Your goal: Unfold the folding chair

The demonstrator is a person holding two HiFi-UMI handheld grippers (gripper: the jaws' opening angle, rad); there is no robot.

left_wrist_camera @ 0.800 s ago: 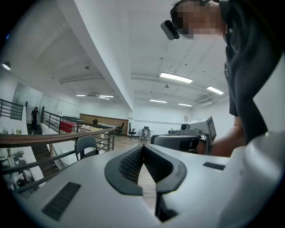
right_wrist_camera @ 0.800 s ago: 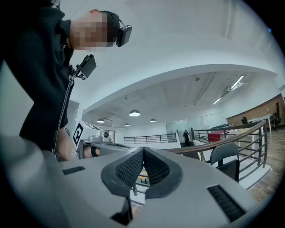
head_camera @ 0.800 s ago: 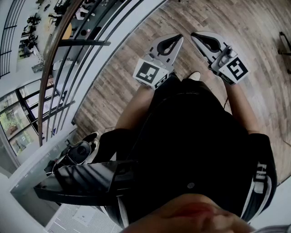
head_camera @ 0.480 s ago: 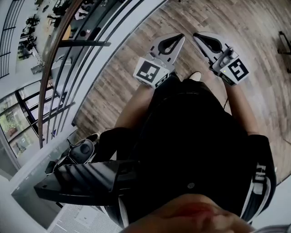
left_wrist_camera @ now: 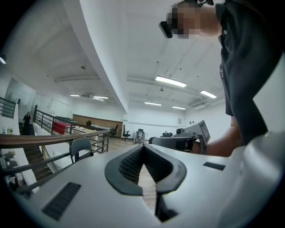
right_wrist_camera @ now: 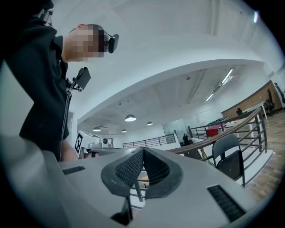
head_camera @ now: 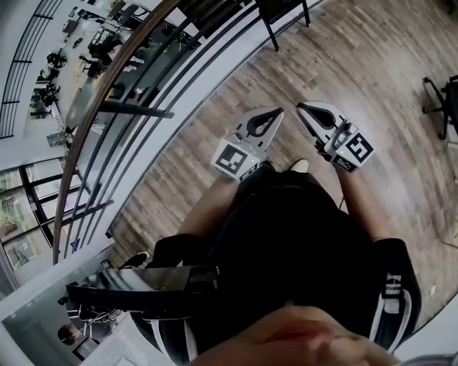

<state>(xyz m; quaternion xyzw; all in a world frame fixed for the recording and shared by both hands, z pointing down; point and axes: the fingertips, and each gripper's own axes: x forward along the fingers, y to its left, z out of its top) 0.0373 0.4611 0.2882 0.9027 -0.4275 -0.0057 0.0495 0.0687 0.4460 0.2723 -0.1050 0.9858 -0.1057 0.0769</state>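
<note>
Fig.: My left gripper (head_camera: 274, 116) and right gripper (head_camera: 304, 109) sit mid-frame, both closed and empty. The chair (head_camera: 280, 7), presumably my target, stands upright beside the railing (head_camera: 89, 121) at the frame's top edge. It lies ahead of both tips, neither clearly nearer.

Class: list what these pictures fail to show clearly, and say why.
1. Head view: chair cut off by the top edge; only legs show.
2. Head view: another chair cut off by the right edge.
3. Head view: the person's torso hides the floor beneath.
4. Head view: things on the lower floor, too small.
</note>
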